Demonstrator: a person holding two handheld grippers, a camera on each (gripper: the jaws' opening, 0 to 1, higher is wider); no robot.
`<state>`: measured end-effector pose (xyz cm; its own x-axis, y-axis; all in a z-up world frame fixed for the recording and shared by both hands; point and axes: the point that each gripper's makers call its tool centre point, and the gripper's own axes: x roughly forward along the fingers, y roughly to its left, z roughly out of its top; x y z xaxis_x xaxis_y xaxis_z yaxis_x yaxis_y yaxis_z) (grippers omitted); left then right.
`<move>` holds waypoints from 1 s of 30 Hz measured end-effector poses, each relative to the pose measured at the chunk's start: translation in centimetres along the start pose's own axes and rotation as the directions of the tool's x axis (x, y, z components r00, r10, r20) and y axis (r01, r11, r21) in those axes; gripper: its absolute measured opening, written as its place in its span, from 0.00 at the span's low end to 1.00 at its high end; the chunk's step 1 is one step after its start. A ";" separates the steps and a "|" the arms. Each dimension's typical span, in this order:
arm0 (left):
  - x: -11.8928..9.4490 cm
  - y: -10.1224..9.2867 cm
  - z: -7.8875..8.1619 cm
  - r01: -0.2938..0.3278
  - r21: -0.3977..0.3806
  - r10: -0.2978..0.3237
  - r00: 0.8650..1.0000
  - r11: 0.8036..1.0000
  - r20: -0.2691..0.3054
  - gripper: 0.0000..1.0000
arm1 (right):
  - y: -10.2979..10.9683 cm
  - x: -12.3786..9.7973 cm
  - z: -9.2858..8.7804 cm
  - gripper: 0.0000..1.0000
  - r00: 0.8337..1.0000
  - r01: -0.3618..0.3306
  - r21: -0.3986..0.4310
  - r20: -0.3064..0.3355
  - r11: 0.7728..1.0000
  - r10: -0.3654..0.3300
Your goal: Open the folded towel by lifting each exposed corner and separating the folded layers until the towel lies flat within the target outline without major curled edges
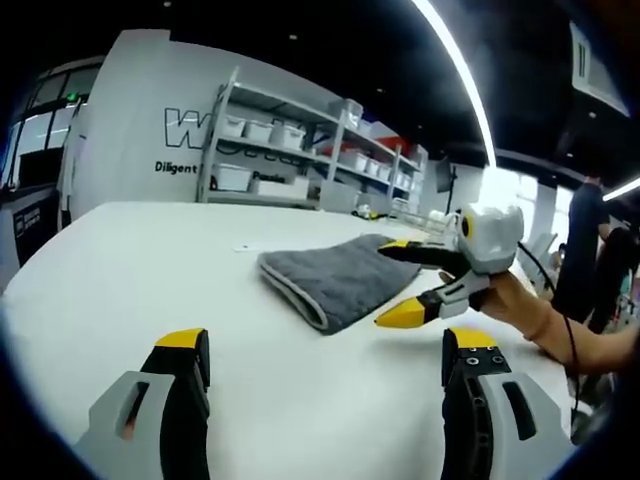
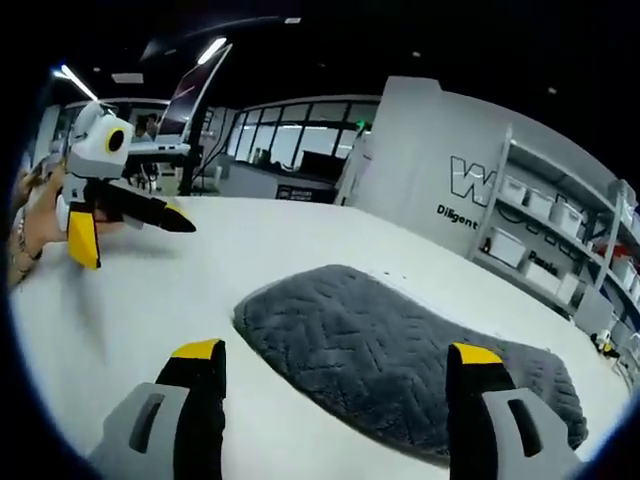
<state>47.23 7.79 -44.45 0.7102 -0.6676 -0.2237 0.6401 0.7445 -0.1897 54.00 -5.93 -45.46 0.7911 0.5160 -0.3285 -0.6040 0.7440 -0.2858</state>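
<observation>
Towel [image 2: 400,360], grey and still folded, lies on the white table [image 1: 130,270]; everything below is placed against it. In the right gripper view it sits directly ahead of the right gripper [image 2: 335,365], whose two yellow-tipped jaws stand wide apart with nothing between them; the right-hand jaw overlaps the towel's near edge in the picture, though whether it touches the cloth cannot be told. The towel's top shows a chevron-like weave and its rounded end points toward the bare tabletop.

In the left gripper view the left gripper [image 1: 330,350] hangs over bare table short of the towel, its jaws spread and holding nothing. From there the towel's near side shows a pale bound hem [image 1: 295,290] along the fold. Just beside the towel's far right corner, the right gripper is seen from outside, jaws parted, one tip by the towel's upper edge and the other lower, near the cloth; a person's hand [image 1: 520,305] grips it.

Beyond the towel stand shelves [image 1: 290,150] with white bins, against a white wall with dark lettering [image 1: 185,130]. Farther off, to the right of the towel, a person in dark clothing [image 1: 580,250] stands.
</observation>
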 end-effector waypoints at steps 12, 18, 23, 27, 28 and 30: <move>-0.1 -0.1 -0.3 -0.006 0.021 0.006 1.000 1.000 -0.018 0.95 | 2.8 0.7 0.6 0.80 0.997 -0.068 -0.080 0.019 0.995 0.070; -0.1 0.0 -0.3 -0.006 0.017 0.006 1.000 1.000 -0.019 0.95 | 4.3 1.6 -0.3 0.73 0.995 -0.103 -0.137 -0.023 0.985 0.101; -0.2 0.0 -0.2 -0.005 0.016 0.005 1.000 1.000 -0.015 0.95 | 4.5 1.7 0.1 0.72 0.994 -0.105 -0.131 -0.014 0.986 0.104; -0.3 0.1 0.0 -0.007 0.018 0.007 1.000 1.000 -0.006 0.95 | 4.9 1.6 0.5 0.72 0.994 -0.113 -0.124 -0.003 0.986 0.114; -0.4 0.1 0.1 -0.009 0.017 0.009 1.000 1.000 -0.004 0.95 | 5.1 1.7 0.5 0.72 0.993 -0.117 -0.123 -0.004 0.985 0.118; -0.4 0.2 0.1 -0.009 0.014 0.009 1.000 1.000 -0.002 0.95 | 5.3 1.8 0.3 0.72 0.993 -0.121 -0.125 -0.011 0.985 0.121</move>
<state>47.13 8.17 -44.31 0.7154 -0.6609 -0.2269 0.6379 0.7502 -0.1740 52.23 -0.97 -47.27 0.7113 0.5975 -0.3701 -0.7027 0.6173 -0.3538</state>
